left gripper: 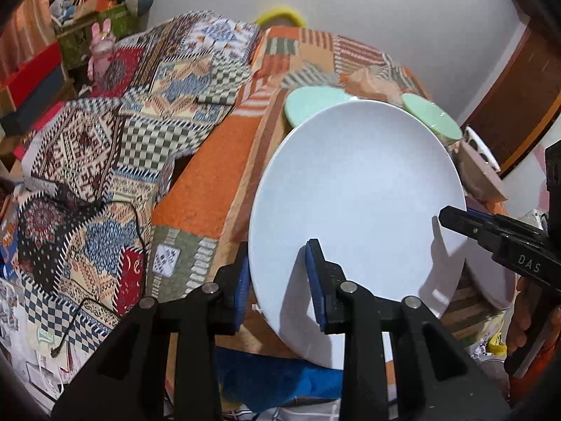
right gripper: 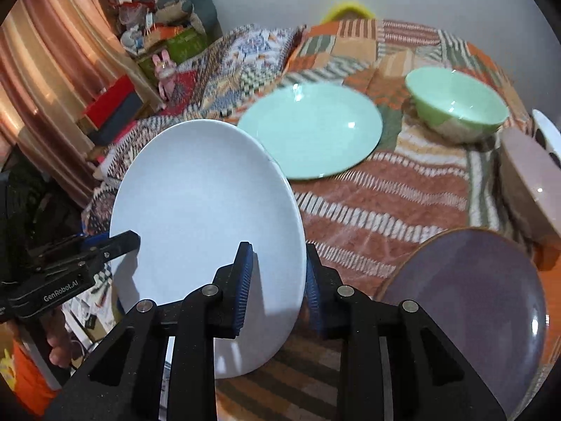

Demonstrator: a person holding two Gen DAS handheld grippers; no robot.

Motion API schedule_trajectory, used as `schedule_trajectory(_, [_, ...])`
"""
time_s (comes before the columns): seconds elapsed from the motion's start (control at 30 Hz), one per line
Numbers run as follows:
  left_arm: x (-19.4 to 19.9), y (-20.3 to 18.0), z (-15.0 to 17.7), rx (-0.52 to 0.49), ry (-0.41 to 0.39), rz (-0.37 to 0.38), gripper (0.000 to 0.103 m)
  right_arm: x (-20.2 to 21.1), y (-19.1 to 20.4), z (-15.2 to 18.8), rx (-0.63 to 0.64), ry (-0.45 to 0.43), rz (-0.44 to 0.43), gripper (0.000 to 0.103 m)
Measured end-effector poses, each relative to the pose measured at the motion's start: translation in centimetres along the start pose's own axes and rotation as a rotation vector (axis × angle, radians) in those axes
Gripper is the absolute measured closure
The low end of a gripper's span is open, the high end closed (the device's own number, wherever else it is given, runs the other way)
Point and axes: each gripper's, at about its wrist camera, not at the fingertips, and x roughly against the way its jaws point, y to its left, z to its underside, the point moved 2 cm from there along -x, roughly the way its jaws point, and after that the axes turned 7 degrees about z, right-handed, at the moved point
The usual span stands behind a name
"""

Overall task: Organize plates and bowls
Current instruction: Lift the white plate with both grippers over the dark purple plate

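Both tongs are pinching the white plate by its rim – left tongs on one edge, right tongs on the opposite edge, so it's held tilted above the patterned bedspread. On the bed behind it sit a mint plate and a green bowl – a purple plate lies near the right tongs.

Bed under orange patchwork blanket — mint plate, green bowl, purple plate and pink bowl resting on it, well apart; second quilt bunched alongside.
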Motion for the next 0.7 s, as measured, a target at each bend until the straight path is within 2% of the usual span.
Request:
schedule_trajectory(0.4, [1.9,-8.2,-1.9,-0.131,-0.063,0.057,0.073,6.6,-5.0,0.2,-0.085,-0.138,0.044,0.077])
schedule_trajectory(0.7, [0.0,-14.4,-1.7,-0.217,-0.023,0.115,0.072,9.8,-10.2,2.7,-0.166,-0.173,0.094,0.077])
